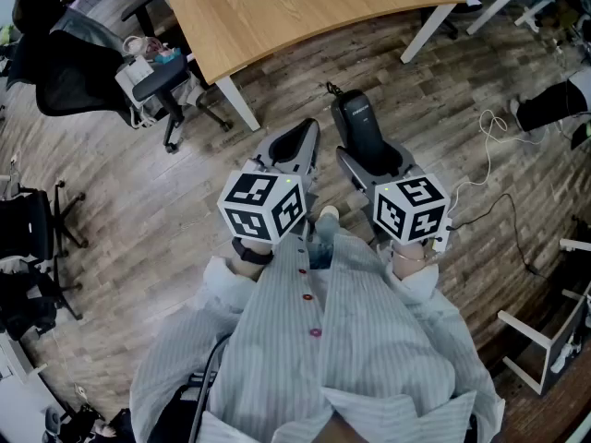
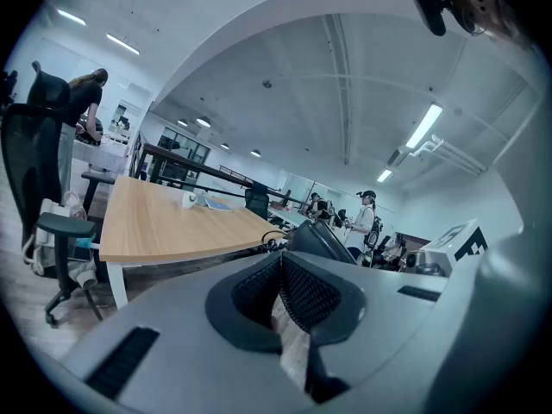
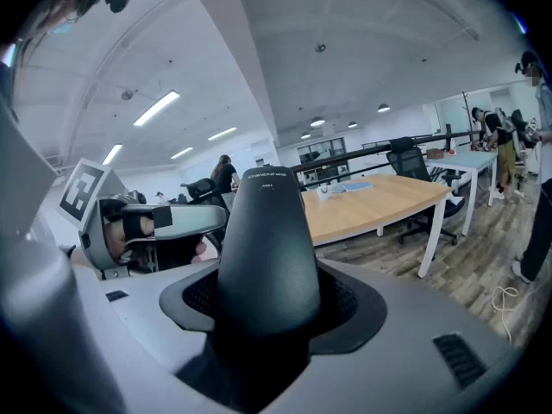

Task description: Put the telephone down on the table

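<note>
Pinching the telephone [image 3: 267, 248] in the right gripper [image 1: 374, 160], fingers spread wide round its body. Held above the floor, long axis pointing forward along the fingers. Table [image 1: 277, 7] ahead, slightly leftward, well apart. Left gripper [image 1: 295, 141] fingers pressed together, empty

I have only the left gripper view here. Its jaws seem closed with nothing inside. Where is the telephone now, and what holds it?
Observer: The right gripper is closed on the black telephone handset, which sticks out forward past its jaws.
Operator: Is it over the table yet?
Observer: No. In the head view it shows against the wood-plank floor, short of the light wooden table with white legs ahead.
Operator: Is anything lying on the floor?
Observer: A white cable lies loose on the floor to the person's right.
</note>
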Tool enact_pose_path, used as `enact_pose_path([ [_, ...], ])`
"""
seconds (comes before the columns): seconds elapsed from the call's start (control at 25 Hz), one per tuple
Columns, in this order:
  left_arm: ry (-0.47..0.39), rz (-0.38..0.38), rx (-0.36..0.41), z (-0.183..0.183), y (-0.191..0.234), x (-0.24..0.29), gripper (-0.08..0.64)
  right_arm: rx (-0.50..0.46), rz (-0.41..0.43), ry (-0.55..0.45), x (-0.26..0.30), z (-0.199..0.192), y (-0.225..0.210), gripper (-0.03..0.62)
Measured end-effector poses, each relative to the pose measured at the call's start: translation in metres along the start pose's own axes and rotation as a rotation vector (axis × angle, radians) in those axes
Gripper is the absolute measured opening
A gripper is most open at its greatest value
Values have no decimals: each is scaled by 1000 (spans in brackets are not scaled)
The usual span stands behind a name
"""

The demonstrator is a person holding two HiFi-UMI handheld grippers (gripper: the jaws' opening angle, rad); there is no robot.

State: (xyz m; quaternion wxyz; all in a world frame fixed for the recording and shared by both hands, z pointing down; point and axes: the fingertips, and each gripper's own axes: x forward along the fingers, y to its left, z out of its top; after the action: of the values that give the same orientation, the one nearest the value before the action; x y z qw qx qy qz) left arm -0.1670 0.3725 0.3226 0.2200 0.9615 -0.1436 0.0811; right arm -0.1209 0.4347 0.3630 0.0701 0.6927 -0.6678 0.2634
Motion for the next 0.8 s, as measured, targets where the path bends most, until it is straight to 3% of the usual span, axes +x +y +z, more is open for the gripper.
enact_pose_path([
  [0.52,-12,16,26,-5,-25,15,17,17,53,-19,-12,0,-17,291],
  [0.8,-24,33,42,-13,-52,35,17,18,70,-36,-33,-2,-49,291],
])
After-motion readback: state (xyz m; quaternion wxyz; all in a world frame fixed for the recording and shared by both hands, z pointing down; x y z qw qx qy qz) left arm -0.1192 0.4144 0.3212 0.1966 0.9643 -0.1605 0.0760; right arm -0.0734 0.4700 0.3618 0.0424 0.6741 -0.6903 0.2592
